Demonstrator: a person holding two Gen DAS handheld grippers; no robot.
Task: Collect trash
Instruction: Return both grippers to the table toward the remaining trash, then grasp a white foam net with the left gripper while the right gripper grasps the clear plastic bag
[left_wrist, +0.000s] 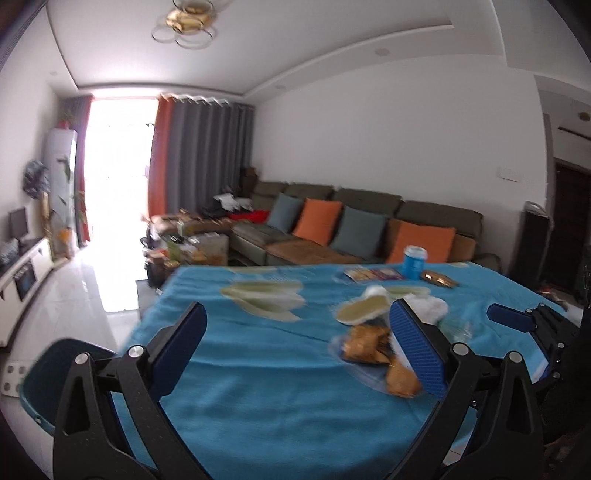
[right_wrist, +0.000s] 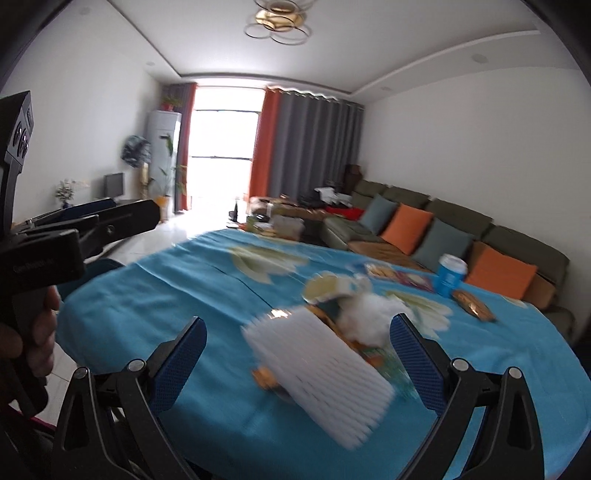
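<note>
The surface (left_wrist: 258, 387) is covered by a bright blue cloth with pale flower prints, and the trash lies in a loose heap on it. Taking the blue can (left_wrist: 414, 261) as the landmark: it stands upright near the far edge of the surface, with a flat printed wrapper (left_wrist: 373, 274) lying just to its left and a gold-brown snack packet (left_wrist: 439, 279) just to its right. The heap sits nearer the cameras than the can, well apart from it.

In the right wrist view the heap is made of a white ribbed foam sleeve (right_wrist: 325, 373), tilted and blurred, with crumpled white tissue (right_wrist: 369, 314) behind it, toward the can, and orange-brown snack wrappers (right_wrist: 266, 376) showing from under the sleeve. The right gripper (right_wrist: 299, 362) has its jaws spread wide and empty; the foam sleeve lies between them, touching neither.

The left gripper (left_wrist: 301, 343) also hangs with its jaws released, wide apart and holding nothing. Its right finger overlaps the orange-brown wrappers in that view. A teal bin (left_wrist: 55, 373) shows low at the side of the surface farthest from the can, partly hidden behind the gripper frame
</note>
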